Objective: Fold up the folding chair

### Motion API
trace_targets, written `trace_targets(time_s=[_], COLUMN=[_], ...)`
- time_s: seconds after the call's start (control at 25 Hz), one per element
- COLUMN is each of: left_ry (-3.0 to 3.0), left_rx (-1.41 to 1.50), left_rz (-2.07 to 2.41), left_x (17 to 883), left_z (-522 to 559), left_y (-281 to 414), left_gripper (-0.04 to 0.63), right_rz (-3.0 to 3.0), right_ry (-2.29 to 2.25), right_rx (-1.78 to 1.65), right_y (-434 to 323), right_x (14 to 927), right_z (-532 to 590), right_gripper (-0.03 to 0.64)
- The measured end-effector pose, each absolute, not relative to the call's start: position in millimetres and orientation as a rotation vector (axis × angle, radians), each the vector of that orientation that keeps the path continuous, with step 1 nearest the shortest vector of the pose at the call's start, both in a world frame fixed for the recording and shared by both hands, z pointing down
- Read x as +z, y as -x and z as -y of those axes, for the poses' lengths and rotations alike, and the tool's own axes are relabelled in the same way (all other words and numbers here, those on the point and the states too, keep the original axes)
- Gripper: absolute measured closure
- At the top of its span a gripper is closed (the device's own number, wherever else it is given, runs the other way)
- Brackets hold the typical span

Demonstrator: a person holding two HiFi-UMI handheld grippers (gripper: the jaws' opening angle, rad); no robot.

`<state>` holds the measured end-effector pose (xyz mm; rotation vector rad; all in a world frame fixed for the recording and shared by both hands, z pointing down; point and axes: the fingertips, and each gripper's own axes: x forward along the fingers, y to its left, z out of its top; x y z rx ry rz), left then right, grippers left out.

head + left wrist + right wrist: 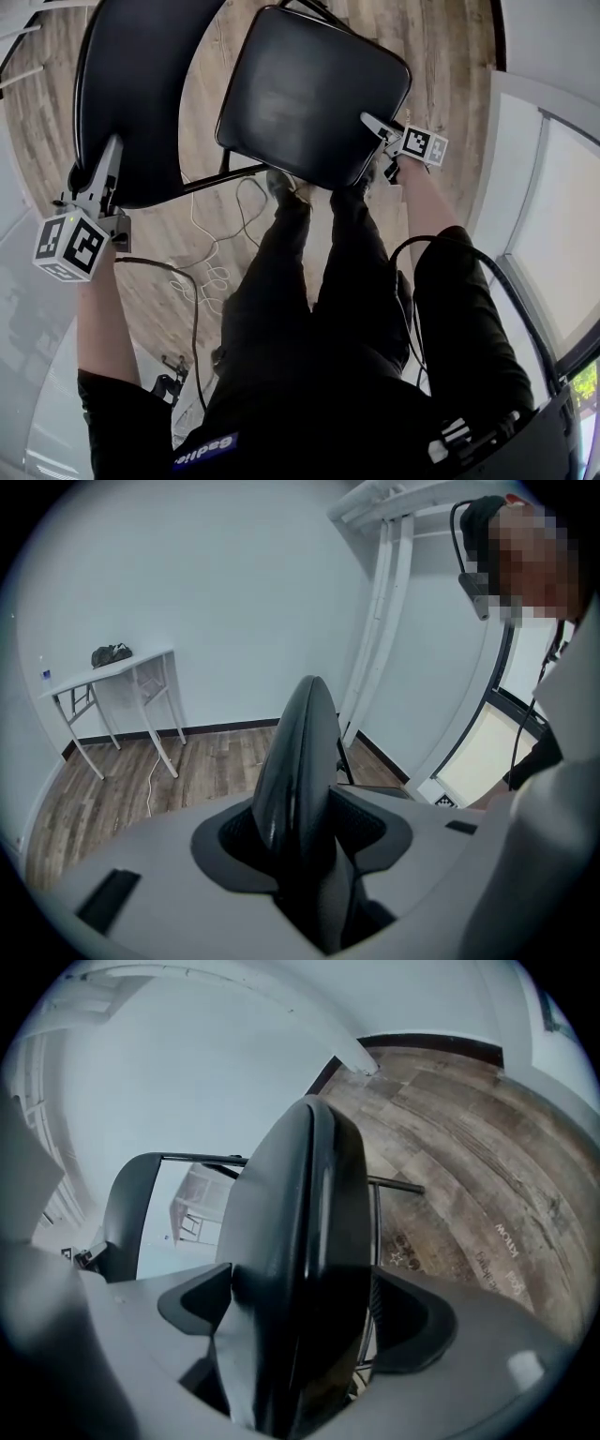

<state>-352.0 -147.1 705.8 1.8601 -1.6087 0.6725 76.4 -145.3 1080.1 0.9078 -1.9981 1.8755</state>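
The folding chair stands open on the wood floor. In the head view its black backrest (pixel 141 84) is at the upper left and its black seat (pixel 309 89) in the middle. My left gripper (pixel 105 159) is shut on the backrest's lower edge, and the black panel (pixel 300 761) fills the gap between its pads in the left gripper view. My right gripper (pixel 373 127) is at the seat's right edge. In the right gripper view the seat (pixel 300 1241) stands edge-on between the open jaws, with a thin gap at the right pad. The backrest (pixel 127 1204) shows behind it.
White and black cables (pixel 211 253) lie on the floor under the chair, beside the person's legs (pixel 309 300). A white folding table (pixel 112 672) with a dark bag on it stands against the far wall. A white frame and window (pixel 553 262) border the right side.
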Motion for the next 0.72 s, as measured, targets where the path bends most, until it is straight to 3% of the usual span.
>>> trace_targets(time_s=[0.72], left_ry=[-1.881], left_rx=[0.71], left_rz=[1.61], left_x=[697], left_z=[144], left_y=[346], left_gripper=[0.411], right_rz=[2.003], right_ry=[-0.944], right_rx=[2.027], right_y=[-65], right_x=[1070], right_z=[138], right_gripper=[0.233])
